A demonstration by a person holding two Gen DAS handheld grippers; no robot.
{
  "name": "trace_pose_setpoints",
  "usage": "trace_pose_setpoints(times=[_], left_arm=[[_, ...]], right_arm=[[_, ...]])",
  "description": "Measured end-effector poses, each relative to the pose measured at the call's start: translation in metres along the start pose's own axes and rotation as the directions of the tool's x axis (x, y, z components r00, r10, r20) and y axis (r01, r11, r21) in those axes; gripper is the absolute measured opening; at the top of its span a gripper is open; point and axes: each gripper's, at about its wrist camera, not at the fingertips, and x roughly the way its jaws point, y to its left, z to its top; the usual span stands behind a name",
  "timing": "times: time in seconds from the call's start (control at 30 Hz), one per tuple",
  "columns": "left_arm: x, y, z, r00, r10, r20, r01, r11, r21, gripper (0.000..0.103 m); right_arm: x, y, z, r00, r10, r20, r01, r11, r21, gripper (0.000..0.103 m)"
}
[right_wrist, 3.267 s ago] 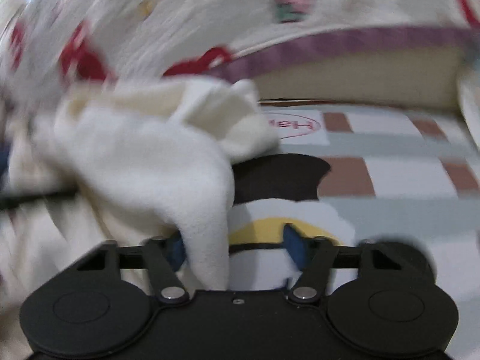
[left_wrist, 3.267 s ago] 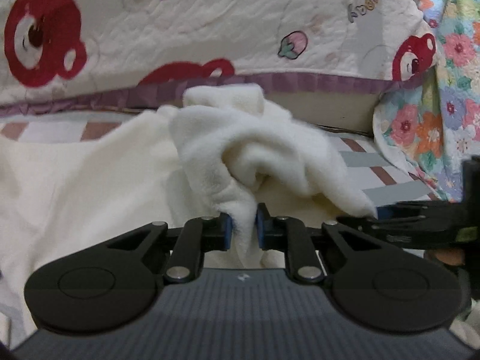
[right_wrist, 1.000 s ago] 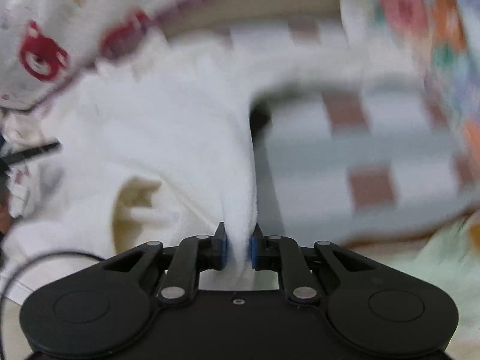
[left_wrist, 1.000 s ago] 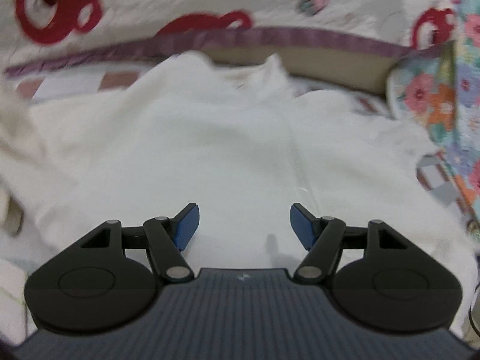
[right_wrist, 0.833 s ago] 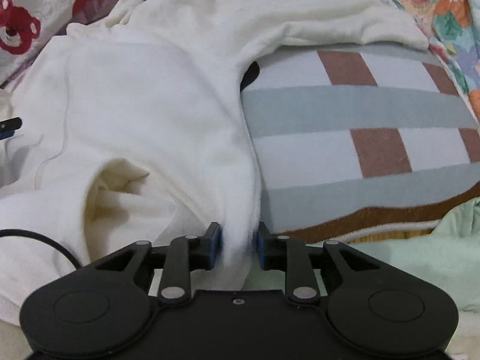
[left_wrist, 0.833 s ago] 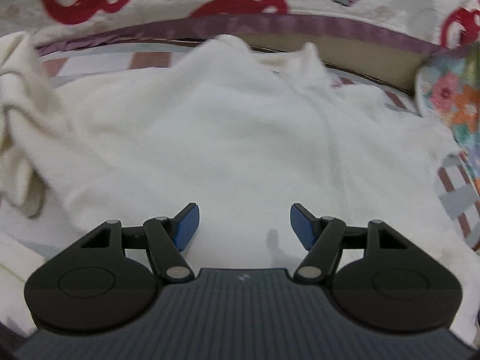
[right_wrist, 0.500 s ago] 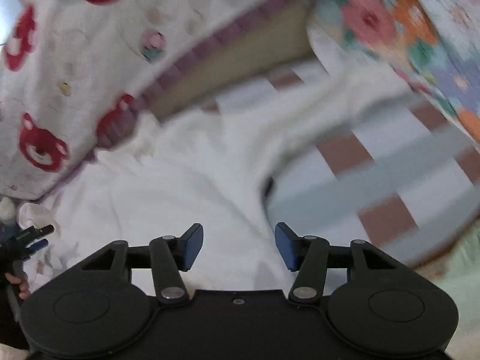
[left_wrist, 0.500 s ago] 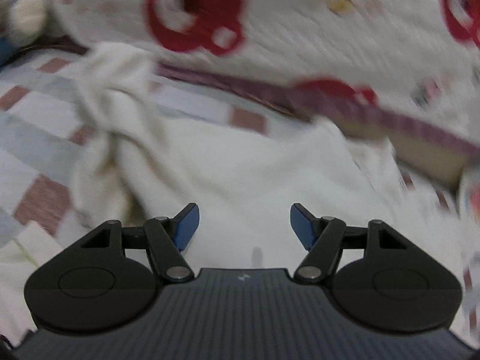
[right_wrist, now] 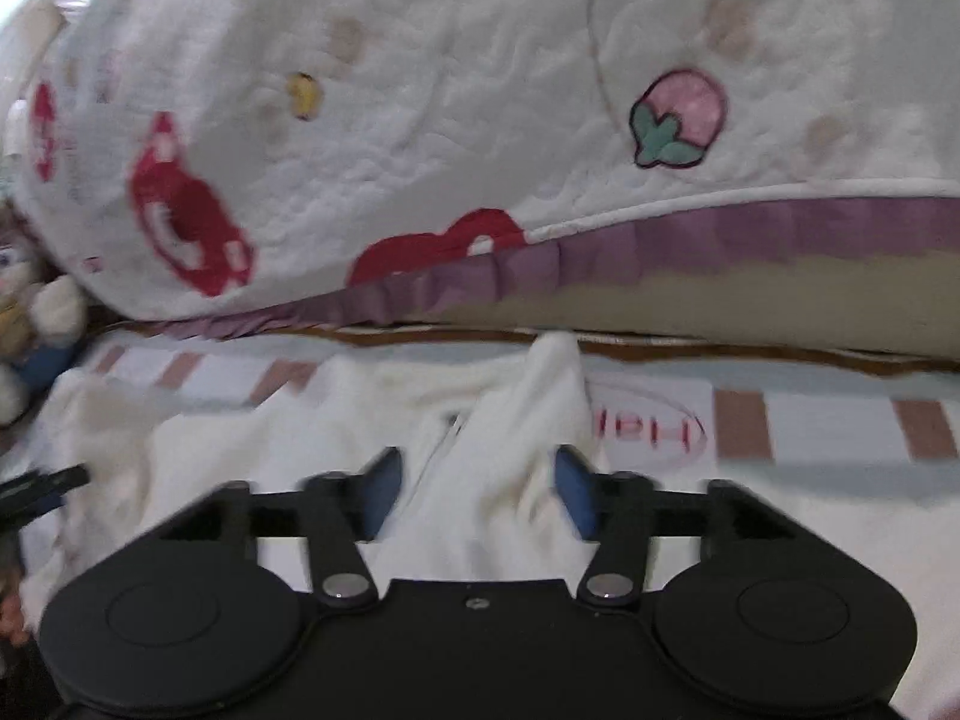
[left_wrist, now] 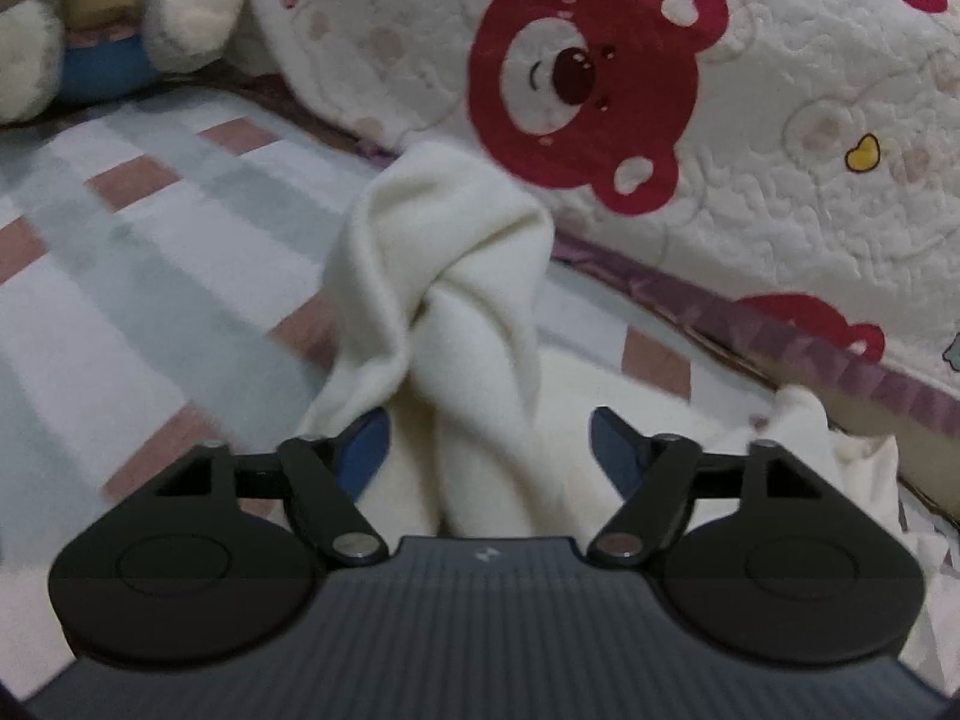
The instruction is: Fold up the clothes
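Cream garment (left_wrist: pixel 444 276): on the checked bedspread (left_wrist: pixel 120 276), twisted sleeve running away from me toward the bear quilt (left_wrist: pixel 750 138). My left gripper (left_wrist: pixel 489 444) tilts down, jaws opening around the sleeve, unclamped. Right gripper (right_wrist: pixel 477 480) likewise, over a blurred fold. Garment's lower part hidden.

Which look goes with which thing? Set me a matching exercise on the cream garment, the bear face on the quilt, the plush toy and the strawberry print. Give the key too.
Things:
1. cream garment
2. bear face on the quilt
3. plush toy
4. strawberry print

Looks:
A. pink with green leaves
B. pale, twisted into an upright bunch
C. grey and cream, with blue on it
D. red, with a dark nose

Pairs: 1-B, 2-D, 3-C, 4-A
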Motion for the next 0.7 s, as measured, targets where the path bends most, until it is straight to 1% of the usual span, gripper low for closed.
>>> trace_pose_setpoints(times=[0.07,0.13,0.2,0.23,0.27,0.3,0.33,0.37,0.4,0.43,0.47,0.5,0.53,0.6,0.63,0.67,0.7], left_arm=[[0.020,0.000,0.007,0.999,0.030,-0.014,-0.029,0.999,0.018,0.081],[0.033,0.003,0.009,0.999,0.044,-0.004,-0.044,0.999,0.023,0.081],[0.040,0.007,0.006,0.999,0.037,0.012,-0.037,0.999,0.029,0.081],[0.042,0.008,0.005,0.999,0.033,0.018,-0.033,0.999,0.038,0.076],[0.043,0.010,0.004,0.999,0.032,0.024,-0.033,0.998,0.049,0.052],[0.042,0.010,0.005,0.999,0.039,0.028,-0.041,0.997,0.067,0.032],[0.041,0.010,0.008,0.999,0.046,0.026,-0.048,0.995,0.082,0.020],[0.039,0.012,0.011,0.998,0.050,0.037,-0.053,0.995,0.085,0.020],[0.031,0.016,0.015,0.996,0.047,0.081,-0.052,0.997,0.055,0.020],[0.019,0.020,0.019,0.989,0.044,0.140,-0.047,0.999,0.015,0.020],[0.009,0.022,0.024,0.980,0.042,0.197,-0.040,0.999,-0.015,0.020],[-0.001,0.021,0.027,0.968,0.038,0.248,-0.035,0.999,-0.014,0.020],[-0.009,0.017,0.029,0.953,0.042,0.300,-0.047,0.999,0.012,0.020],[-0.018,0.003,0.027,0.915,0.054,0.399,-0.097,0.991,0.087,0.023],[-0.016,-0.003,0.023,0.904,0.062,0.423,-0.125,0.985,0.121,0.031],[-0.012,-0.006,0.020,0.903,0.064,0.424,-0.139,0.979,0.147,0.036],[-0.001,-0.004,0.019,0.927,0.056,0.372,-0.122,0.980,0.156,0.037]], right_arm=[[0.039,-0.013,0.019,0.999,-0.026,-0.047,0.029,0.998,0.060,0.063],[0.068,-0.019,0.029,0.995,-0.075,-0.061,0.081,0.993,0.092,0.063],[0.094,-0.024,0.031,0.990,-0.115,-0.082,0.122,0.989,0.078,0.063],[0.106,-0.026,0.032,0.987,-0.134,-0.092,0.140,0.988,0.069,0.063],[0.116,-0.027,0.032,0.985,-0.142,-0.096,0.147,0.988,0.052,0.063],[0.126,-0.027,0.032,0.984,-0.148,-0.099,0.152,0.988,0.034,0.062],[0.132,-0.028,0.032,0.985,-0.146,-0.090,0.147,0.989,0.007,0.038],[0.134,-0.026,0.033,0.987,-0.152,-0.058,0.150,0.988,-0.033,0.013],[0.131,-0.022,0.036,0.983,-0.185,0.003,0.184,0.977,-0.106,0.011],[0.128,-0.019,0.040,0.975,-0.211,0.066,0.219,0.962,-0.165,0.011],[0.121,-0.020,0.047,0.966,-0.226,0.124,0.244,0.956,-0.163,0.011],[0.114,-0.022,0.054,0.954,-0.239,0.179,0.267,0.951,-0.155,0.011],[0.108,-0.025,0.060,0.943,-0.250,0.219,0.281,0.952,-0.123,0.011],[0.096,-0.032,0.070,0.916,-0.272,0.295,0.302,0.951,-0.061,0.011],[0.094,-0.034,0.072,0.908,-0.272,0.319,0.302,0.952,-0.049,0.011],[0.095,-0.036,0.073,0.905,-0.269,0.329,0.297,0.954,-0.037,0.011],[0.100,-0.038,0.073,0.908,-0.275,0.317,0.301,0.953,-0.036,0.013]])
